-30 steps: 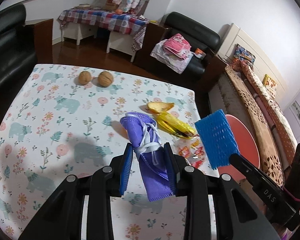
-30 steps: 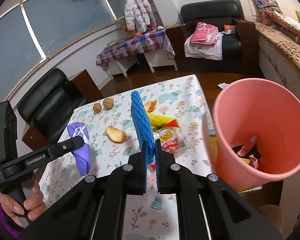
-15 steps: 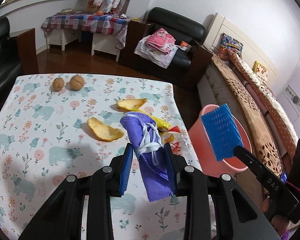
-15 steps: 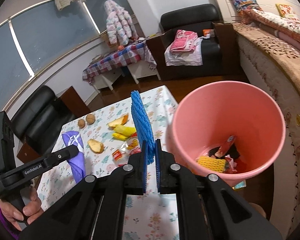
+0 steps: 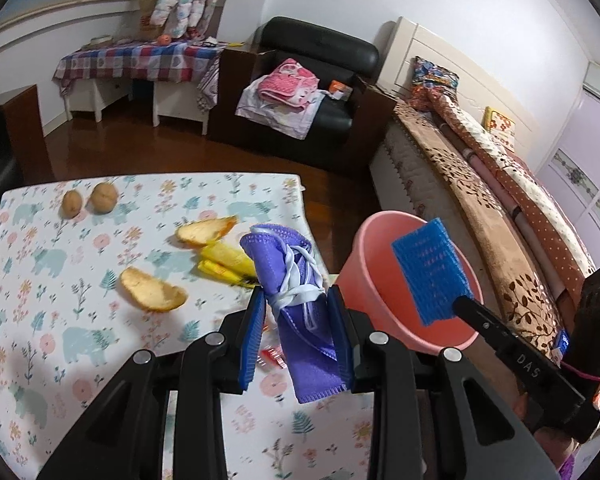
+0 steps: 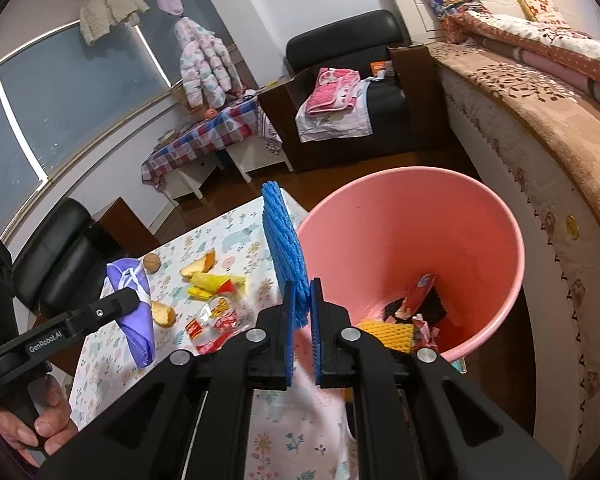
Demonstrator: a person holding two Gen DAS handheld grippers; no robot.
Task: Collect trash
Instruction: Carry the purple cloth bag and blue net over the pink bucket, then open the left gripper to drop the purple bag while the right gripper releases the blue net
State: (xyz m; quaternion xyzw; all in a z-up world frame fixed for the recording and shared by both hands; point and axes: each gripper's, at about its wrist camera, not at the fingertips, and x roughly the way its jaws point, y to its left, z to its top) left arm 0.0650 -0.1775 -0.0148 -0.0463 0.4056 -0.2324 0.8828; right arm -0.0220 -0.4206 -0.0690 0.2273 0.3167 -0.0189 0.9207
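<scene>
My left gripper (image 5: pixel 296 312) is shut on a purple face mask (image 5: pixel 296 292) and holds it above the table's right edge; the mask also shows in the right wrist view (image 6: pixel 134 312). My right gripper (image 6: pixel 300 308) is shut on a blue foam net (image 6: pixel 284 252), held upright at the near rim of the pink bin (image 6: pixel 496 216). In the left wrist view the foam net (image 5: pixel 430 272) hangs over the bin (image 5: pixel 364 248). The bin holds a yellow foam net (image 6: pixel 386 332) and wrappers.
On the floral tablecloth (image 5: pixel 40 280) lie two orange peels (image 5: pixel 152 290), a yellow wrapper (image 5: pixel 224 264), red snack wrappers (image 6: pixel 216 320) and two walnuts (image 5: pixel 104 198). A bed (image 6: pixel 540 128) stands right of the bin. A black armchair (image 5: pixel 316 92) is behind.
Both grippers have swung right toward the pink bin with their loads. The bin now fills more of the right wrist view, and the foam net sits over its rim.
</scene>
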